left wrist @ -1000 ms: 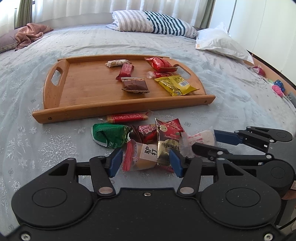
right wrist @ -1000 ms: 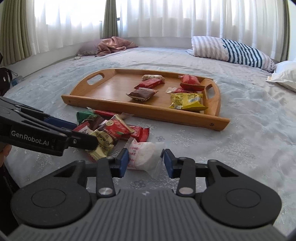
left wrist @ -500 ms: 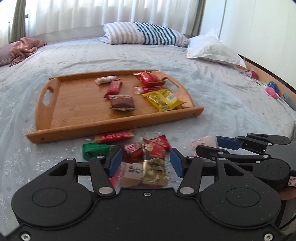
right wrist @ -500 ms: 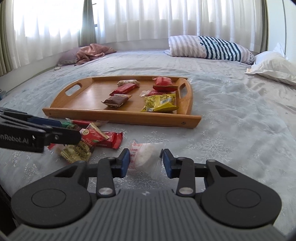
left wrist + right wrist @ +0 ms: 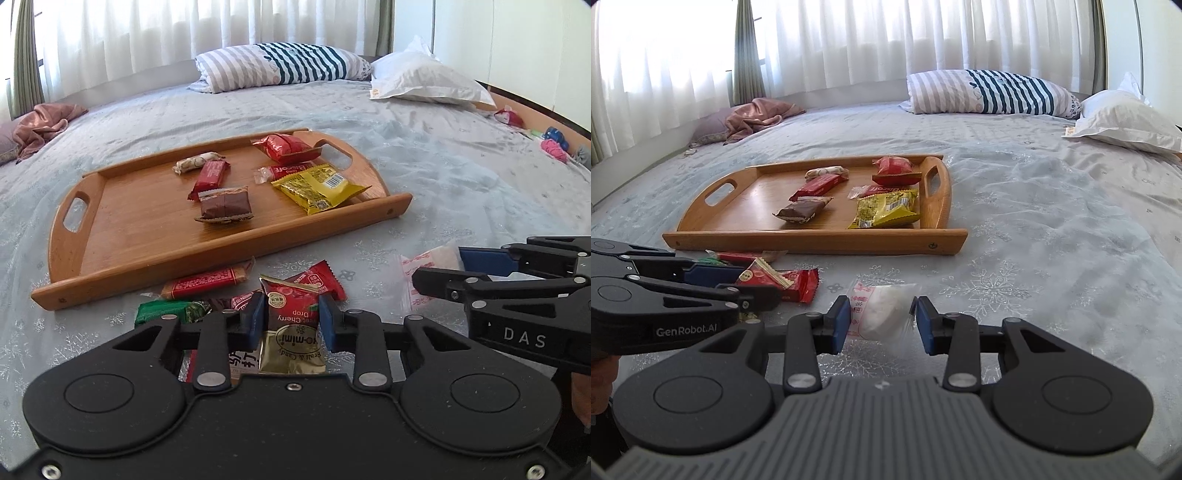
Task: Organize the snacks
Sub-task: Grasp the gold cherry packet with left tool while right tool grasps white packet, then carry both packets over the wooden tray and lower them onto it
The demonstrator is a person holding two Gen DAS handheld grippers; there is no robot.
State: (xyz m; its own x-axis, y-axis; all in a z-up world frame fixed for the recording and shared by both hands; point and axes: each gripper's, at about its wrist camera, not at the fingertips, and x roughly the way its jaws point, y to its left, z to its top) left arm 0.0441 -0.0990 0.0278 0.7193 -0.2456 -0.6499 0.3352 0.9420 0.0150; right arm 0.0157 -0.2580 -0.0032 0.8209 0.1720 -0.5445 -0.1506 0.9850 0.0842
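Note:
A wooden tray (image 5: 122, 236) lies on the bed and holds several snacks, among them a yellow packet (image 5: 319, 188) and a brown bar (image 5: 225, 205). My left gripper (image 5: 291, 321) is shut on a red and gold cherry drop packet (image 5: 291, 328), lifted above a loose pile of snacks (image 5: 207, 284) in front of the tray. My right gripper (image 5: 881, 323) is shut on a white clear-wrapped snack (image 5: 882, 314), held just above the bedspread. The tray also shows in the right wrist view (image 5: 812, 236).
The grey bedspread (image 5: 443, 177) covers the bed. A striped pillow (image 5: 280, 66) and a white pillow (image 5: 424, 81) lie at the far end. A pink cloth (image 5: 40, 125) sits far left. Small items (image 5: 550, 142) lie along the right edge.
My left gripper has closed on the cherry drop packet and lifted it from the pile. My right gripper has risen slightly with the white snack between its fingers.

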